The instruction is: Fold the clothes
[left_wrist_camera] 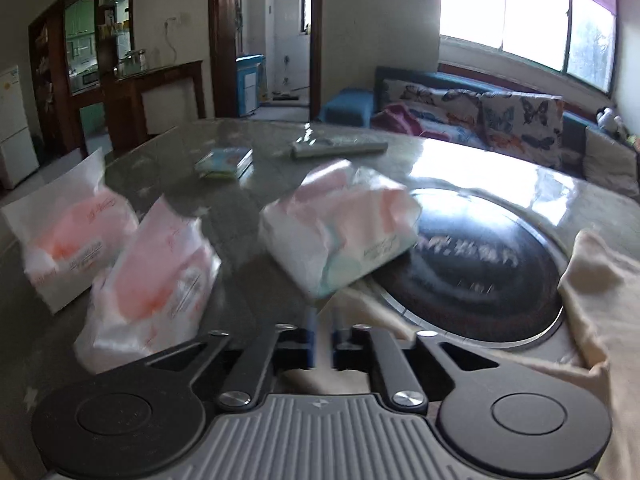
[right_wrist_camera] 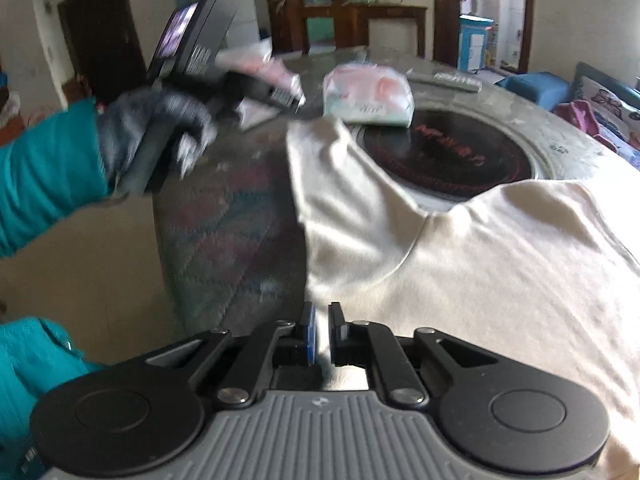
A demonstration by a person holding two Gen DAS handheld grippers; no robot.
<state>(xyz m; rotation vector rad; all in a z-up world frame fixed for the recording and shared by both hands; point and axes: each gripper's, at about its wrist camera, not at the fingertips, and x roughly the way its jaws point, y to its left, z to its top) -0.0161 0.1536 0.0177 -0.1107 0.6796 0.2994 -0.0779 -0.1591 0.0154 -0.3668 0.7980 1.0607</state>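
A cream shirt [right_wrist_camera: 460, 264] lies spread on the round table, one sleeve reaching toward the dark centre disc [right_wrist_camera: 448, 156]. My right gripper [right_wrist_camera: 323, 332] is shut on the shirt's near left edge. My left gripper [left_wrist_camera: 323, 336] has its jaws nearly closed with cream cloth [left_wrist_camera: 372, 312] under and between them; it seems shut on a fold of the shirt. In the right wrist view the left gripper [right_wrist_camera: 298, 104], held by a gloved hand, sits by the sleeve tip.
Three tissue packs [left_wrist_camera: 340, 224] [left_wrist_camera: 156, 280] [left_wrist_camera: 68, 232] lie on the table [left_wrist_camera: 248, 216]. A remote [left_wrist_camera: 340, 147] and a small book [left_wrist_camera: 224, 164] lie farther back. A sofa [left_wrist_camera: 500, 116] stands behind the table, a wooden cabinet [left_wrist_camera: 152, 96] to the left.
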